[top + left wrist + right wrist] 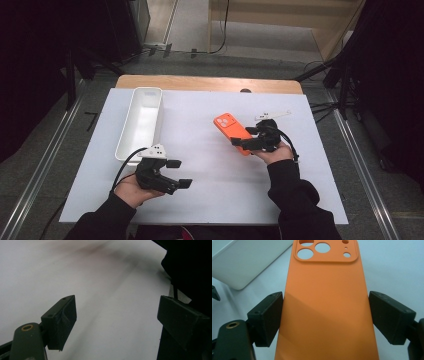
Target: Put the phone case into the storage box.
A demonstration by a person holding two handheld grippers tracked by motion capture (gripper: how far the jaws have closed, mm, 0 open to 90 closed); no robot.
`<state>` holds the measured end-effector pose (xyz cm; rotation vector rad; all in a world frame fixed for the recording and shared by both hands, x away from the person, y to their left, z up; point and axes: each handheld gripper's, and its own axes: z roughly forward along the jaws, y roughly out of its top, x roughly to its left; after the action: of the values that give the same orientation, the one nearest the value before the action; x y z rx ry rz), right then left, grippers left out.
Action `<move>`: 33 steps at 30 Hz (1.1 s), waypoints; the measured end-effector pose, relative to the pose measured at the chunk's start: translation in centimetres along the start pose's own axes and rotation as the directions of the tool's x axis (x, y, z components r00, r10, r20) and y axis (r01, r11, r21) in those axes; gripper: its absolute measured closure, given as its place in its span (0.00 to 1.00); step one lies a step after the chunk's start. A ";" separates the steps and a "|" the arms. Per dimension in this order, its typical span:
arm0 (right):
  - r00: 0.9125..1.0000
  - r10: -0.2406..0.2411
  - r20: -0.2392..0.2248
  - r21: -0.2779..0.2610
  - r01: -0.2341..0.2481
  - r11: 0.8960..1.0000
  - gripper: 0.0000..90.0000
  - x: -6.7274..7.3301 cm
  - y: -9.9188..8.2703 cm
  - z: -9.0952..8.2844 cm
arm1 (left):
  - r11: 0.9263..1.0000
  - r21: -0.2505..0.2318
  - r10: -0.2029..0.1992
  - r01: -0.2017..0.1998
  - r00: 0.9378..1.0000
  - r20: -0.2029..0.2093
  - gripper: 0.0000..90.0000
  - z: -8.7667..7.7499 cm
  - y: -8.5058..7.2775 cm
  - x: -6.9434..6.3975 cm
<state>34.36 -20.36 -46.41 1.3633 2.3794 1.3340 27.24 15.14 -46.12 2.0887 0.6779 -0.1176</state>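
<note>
The orange phone case [325, 312] lies on the white table [210, 190], right of the white tray [142, 122]; it is probably light, thin and bendy, so its long edges are the best hold (a hard squeeze might bow it). The right gripper [325, 317] straddles those edges, left pad touching, right nearly so. The left gripper [179, 174] is wide open, holding nothing.

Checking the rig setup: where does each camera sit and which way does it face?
High view: overhead, facing forward and down on the table; both forearms, left gripper, right gripper.
Left gripper view: along open jaws at bare tabletop.
Right gripper view: along jaws flanking the orange phone case.
Shared: case and white tray, high and right.
</note>
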 end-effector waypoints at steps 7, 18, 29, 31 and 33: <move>1.000 0.008 -0.009 -0.001 -0.008 1.000 0.16 0.5 -0.7 0.1 | 1.000 0.006 -0.004 0.004 1.000 0.003 0.18 0.3 0.4 0.2; 0.999 0.029 -0.014 -0.019 -0.029 0.999 0.16 1.2 -1.8 -0.3 | 1.000 -0.009 0.015 -0.015 1.000 -0.015 0.18 0.6 1.2 0.6; 1.000 0.022 -0.010 -0.020 -0.023 1.000 0.16 2.2 -2.6 -0.4 | 1.000 -0.019 -0.002 0.002 1.000 -0.013 0.21 0.7 1.7 0.8; 1.000 0.027 -0.013 -0.025 -0.028 0.999 0.16 2.4 -2.8 -0.4 | 1.000 -0.028 -0.002 0.002 1.000 -0.015 0.26 0.7 1.9 0.8; 0.999 0.029 -0.014 -0.025 -0.029 0.999 0.16 2.5 -2.8 -0.4 | 1.000 -0.029 -0.009 0.009 1.000 -0.011 0.26 0.7 2.0 0.8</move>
<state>30.85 -19.43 -47.44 1.3917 2.3519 1.3804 29.07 14.08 -45.30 2.0605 0.6915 -0.1009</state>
